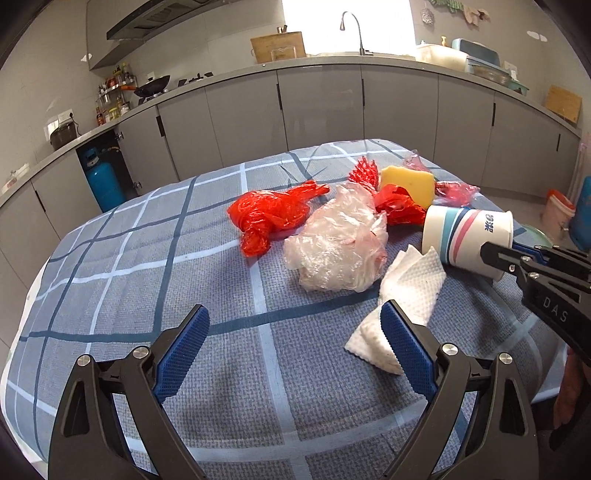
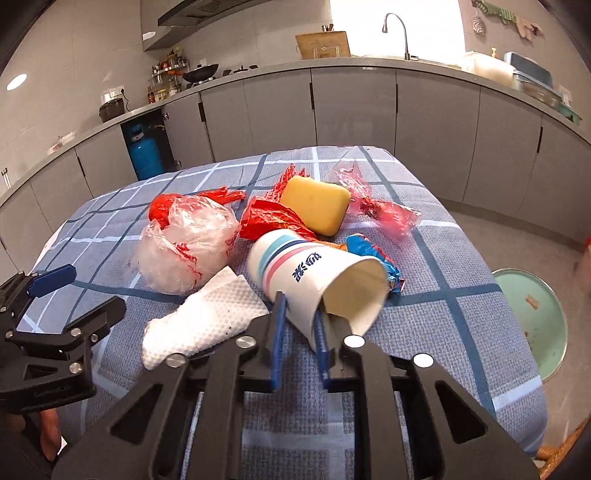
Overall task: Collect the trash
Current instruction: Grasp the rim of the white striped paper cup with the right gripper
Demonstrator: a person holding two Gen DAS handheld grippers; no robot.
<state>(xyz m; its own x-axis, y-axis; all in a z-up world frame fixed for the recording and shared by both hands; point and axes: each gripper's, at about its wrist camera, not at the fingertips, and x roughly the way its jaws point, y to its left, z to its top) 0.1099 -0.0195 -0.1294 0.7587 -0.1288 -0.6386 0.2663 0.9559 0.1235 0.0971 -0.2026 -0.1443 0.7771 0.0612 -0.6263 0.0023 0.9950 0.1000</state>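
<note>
Right gripper (image 2: 300,314) clamps the rim wall of cup (image 2: 314,275), which lies on its side on table (image 2: 424,369). Left gripper (image 1: 295,343) stands open, empty, napkin (image 1: 402,295) at its 1 o'clock, clear bag (image 1: 336,240) at 12.

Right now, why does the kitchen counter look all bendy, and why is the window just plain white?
In both wrist views the fisheye lens curves the counter and darkens the corners. The window is overexposed to blank white in both. In the right wrist view the paper cup stays sharp, while the far right edge smears into blur.
</note>
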